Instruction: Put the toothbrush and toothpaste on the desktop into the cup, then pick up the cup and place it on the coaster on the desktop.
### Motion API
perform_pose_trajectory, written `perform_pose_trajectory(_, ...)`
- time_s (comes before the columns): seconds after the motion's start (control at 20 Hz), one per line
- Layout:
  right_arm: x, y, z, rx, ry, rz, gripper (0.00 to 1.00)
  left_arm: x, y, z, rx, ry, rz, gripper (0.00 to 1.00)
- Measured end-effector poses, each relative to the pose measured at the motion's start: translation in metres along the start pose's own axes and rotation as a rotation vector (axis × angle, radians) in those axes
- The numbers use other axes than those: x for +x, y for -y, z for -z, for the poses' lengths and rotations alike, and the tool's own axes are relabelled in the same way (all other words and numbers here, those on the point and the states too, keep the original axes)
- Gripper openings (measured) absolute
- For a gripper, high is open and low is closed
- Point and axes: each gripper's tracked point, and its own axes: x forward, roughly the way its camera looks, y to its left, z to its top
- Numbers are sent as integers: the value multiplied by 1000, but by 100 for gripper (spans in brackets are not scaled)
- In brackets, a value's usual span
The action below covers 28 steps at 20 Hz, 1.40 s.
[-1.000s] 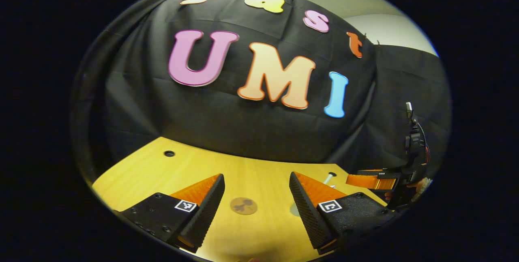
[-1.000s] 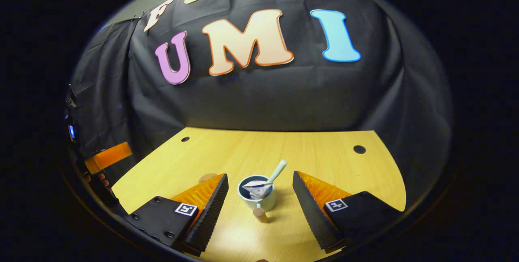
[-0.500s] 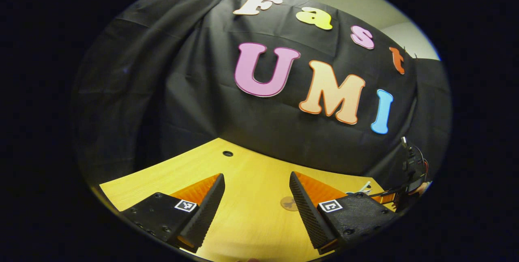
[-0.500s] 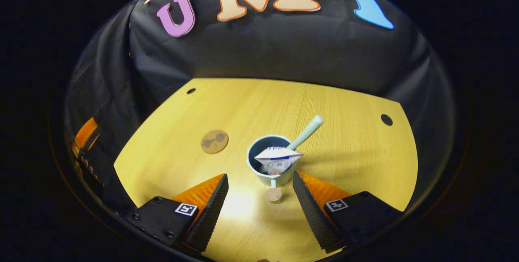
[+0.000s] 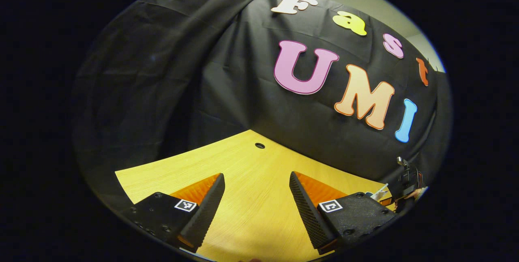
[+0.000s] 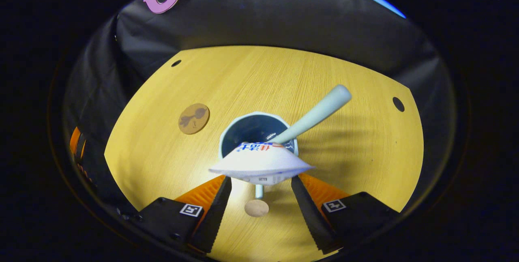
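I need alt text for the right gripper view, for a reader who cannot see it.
A pale blue cup holding a mint toothbrush and a white toothpaste tube stands on the wooden desktop, between the open fingers of the right gripper. A round brown coaster lies to the cup's left, apart from it.

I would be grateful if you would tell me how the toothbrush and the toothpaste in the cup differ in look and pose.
The toothbrush is a slim pale green stick leaning out over the rim of the cup, up and to the right; the toothpaste is a wide white tube whose flat crimped end fans out above the near rim. Both stand in the cup.
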Motion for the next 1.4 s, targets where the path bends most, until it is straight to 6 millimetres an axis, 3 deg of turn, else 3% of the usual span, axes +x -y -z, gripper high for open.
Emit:
perform_pose_trajectory(0.15, 9, 4, 2, -52, -60, 22, 80, 0, -4, 5, 7, -19, -7, 93)
perform_pose_trajectory(0.35, 7, 5, 7, -67, -124, 26, 72, 5, 0, 6, 36, -36, 8, 93)
perform_pose_trajectory(0.55, 9, 11, 10, -91, -144, 69, 28, 13, 10, 7, 53, -54, 37, 93)
perform_pose_trajectory(0.9, 3, 1, 7, -187, -113, 109, 24, 19, 19, 17, 56, -84, 84, 93)
perform_pose_trajectory(1.1, -1, -29, -4, -212, -101, 70, 25, 21, 14, 26, 62, -108, 85, 93)
perform_pose_trajectory(1.4, 0, -83, -45, -267, -55, 7, 24, 18, 0, 37, 59, -144, 79, 94)
